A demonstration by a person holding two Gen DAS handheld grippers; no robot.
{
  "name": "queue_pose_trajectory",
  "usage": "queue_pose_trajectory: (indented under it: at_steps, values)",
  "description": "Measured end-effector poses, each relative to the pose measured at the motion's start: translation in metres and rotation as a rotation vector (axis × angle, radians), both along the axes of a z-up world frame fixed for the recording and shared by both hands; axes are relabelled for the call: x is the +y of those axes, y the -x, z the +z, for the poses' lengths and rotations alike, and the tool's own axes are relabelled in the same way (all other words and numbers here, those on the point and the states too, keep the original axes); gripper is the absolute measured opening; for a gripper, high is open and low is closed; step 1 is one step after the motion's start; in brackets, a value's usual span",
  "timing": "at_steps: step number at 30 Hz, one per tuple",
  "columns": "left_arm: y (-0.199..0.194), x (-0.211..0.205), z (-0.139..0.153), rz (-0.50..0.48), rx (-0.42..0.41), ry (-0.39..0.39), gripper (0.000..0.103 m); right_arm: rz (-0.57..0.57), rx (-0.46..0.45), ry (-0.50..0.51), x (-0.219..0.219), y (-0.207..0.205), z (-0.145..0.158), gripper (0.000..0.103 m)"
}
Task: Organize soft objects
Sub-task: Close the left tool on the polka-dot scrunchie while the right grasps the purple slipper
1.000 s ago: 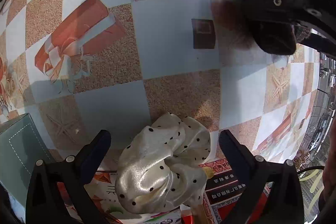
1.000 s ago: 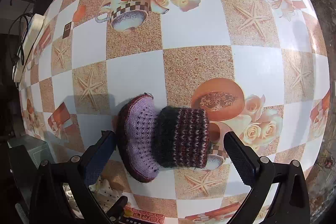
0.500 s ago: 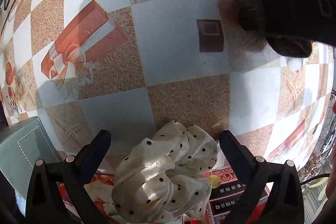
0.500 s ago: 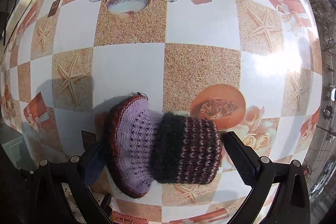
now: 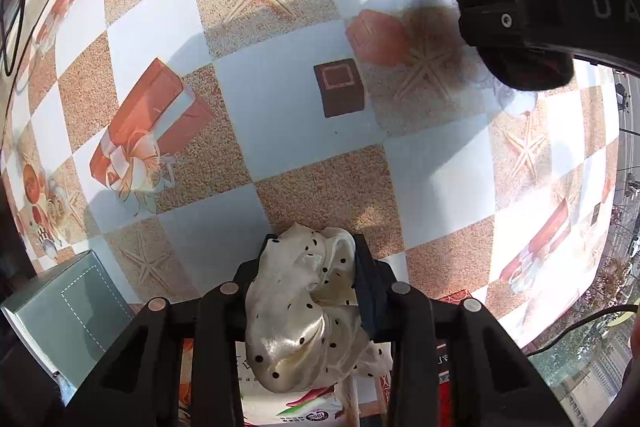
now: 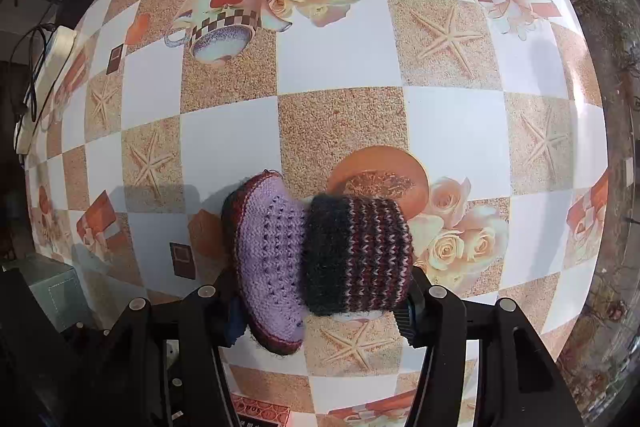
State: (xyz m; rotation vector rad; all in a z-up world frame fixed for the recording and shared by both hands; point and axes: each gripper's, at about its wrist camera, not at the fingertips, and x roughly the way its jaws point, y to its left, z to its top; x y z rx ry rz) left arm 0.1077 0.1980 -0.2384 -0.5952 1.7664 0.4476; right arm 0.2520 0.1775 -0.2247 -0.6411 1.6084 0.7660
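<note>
The fingers (image 5: 362, 267) of the left gripper (image 5: 314, 267) are clenched on a cream satin scrunchie (image 5: 306, 311) with black dots; the cloth bulges out in front of them and back toward the camera at 6 o'clock. The fingers (image 6: 416, 301) of the right gripper (image 6: 320, 301) are pressed in on a knitted piece (image 6: 320, 259), lilac on its 9 o'clock half and dark striped wool on its 3 o'clock half, squeezed at its near end, with most of the knit jutting forward toward 12 o'clock.

Both soft things hang above the table (image 5: 256, 115), whose cloth is printed with starfish, gift boxes and cups. In the left view the right gripper and its woolly load show at 2 o'clock, well apart from the scrunchie. A grey-green box (image 5: 68, 307) sits at 8 o'clock, and printed packets (image 5: 296, 407) lie under the scrunchie at 6 o'clock. At the table's far edge, at 10 o'clock, a white power strip (image 6: 48, 67) trails cables.

Judging from this, the step in hand is carrying both pieces to wherever they get sorted; no destination is evident. To do it well, keep the squeeze even, since the satin is slippery and only part of it is pinched. The knit is held at its near end, so it may sag or swing; moving level and slowly, keeping the two hands apart, and lowering fully before letting go should stop either piece from dropping early.
</note>
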Motion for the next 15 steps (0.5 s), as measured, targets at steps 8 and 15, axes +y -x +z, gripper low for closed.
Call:
queue_pose_trajectory:
  at_steps: [8, 15]
  values:
    - [-0.014, 0.003, 0.035, -0.038, -0.081, -0.049, 0.033, -0.113, 0.002, -0.096, -0.056, -0.022, 0.037, 0.059]
    - [-0.043, -0.008, 0.083, -0.122, -0.18, -0.093, 0.033, -0.258, 0.0, -0.117, -0.131, -0.028, 0.06, 0.059]
